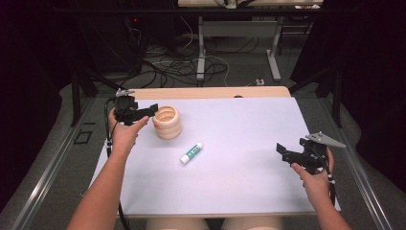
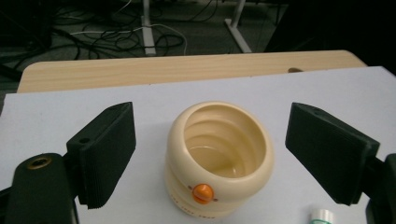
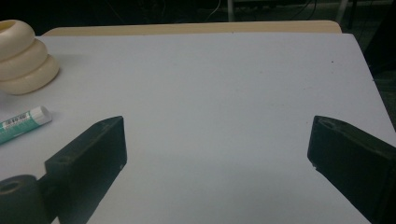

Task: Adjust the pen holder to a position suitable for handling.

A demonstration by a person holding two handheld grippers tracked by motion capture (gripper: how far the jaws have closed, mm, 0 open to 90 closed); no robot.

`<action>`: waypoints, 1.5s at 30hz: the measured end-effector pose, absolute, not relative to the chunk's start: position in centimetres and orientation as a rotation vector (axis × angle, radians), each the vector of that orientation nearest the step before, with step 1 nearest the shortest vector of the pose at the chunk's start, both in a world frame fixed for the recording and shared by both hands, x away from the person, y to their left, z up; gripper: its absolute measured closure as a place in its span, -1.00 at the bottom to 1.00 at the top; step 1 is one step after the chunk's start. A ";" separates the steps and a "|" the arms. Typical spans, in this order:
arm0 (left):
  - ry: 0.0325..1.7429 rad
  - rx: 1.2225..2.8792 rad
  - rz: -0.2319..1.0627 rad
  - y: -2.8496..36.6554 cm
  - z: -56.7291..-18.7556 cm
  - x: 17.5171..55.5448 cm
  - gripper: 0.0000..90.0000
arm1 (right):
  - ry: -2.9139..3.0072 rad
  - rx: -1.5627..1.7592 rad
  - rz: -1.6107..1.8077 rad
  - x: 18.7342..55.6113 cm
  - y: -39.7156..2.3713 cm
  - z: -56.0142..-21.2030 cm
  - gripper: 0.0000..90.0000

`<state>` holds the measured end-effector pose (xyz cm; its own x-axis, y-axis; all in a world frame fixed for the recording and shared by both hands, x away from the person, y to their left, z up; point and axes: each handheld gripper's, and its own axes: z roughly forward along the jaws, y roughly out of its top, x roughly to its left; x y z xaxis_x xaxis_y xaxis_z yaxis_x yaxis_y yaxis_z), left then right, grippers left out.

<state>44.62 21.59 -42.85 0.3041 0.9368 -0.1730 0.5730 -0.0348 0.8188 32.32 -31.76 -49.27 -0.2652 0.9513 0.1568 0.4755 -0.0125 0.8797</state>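
Viewed from above: white-covered table (image 1: 239,182) with a cream ribbed cup (image 1: 167,121) standing upright at far left, mouth open upward, small orange knob on its near side. Just left of the cup, left gripper (image 1: 154,109), held in a hand, jaws spread wide on either side of the cup without touching it, nothing gripped. Glue stick (image 1: 191,153) lying flat near the cup, toward the table's middle. At near right, well apart, right gripper (image 1: 281,150), jaws wide open and empty above bare table.
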 end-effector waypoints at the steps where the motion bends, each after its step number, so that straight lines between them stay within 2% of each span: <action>1: 1.375 1.717 0.535 21.6 -42.9 44.6 -0.64 | 1.755 1.475 1.236 32.4 -31.7 -49.4 -0.90; 12: 1.426 1.832 0.580 20.0 -45.0 46.9 -0.63 | 1.772 1.481 1.234 32.4 -31.5 -49.5 -0.88; 18: 1.440 1.872 0.588 19.7 -46.0 47.9 -0.49 | 1.798 1.485 1.227 32.4 -31.6 -49.5 -0.87; 28: 1.500 1.880 0.545 19.7 -47.4 49.1 -0.47 | 1.802 1.483 1.234 32.4 -31.5 -49.6 -0.86; 34: 1.554 1.887 0.451 19.8 -48.2 49.8 -0.25 | 1.811 1.477 1.238 32.4 -31.4 -49.7 -0.85; 38: 1.574 1.892 0.454 19.6 -48.5 49.9 -0.11 | 1.807 1.488 1.242 32.5 -31.3 -49.7 -0.85; 45: 1.610 1.923 0.460 19.2 -48.8 50.0 0.29 | 1.812 1.485 1.240 32.4 -31.4 -49.7 -0.84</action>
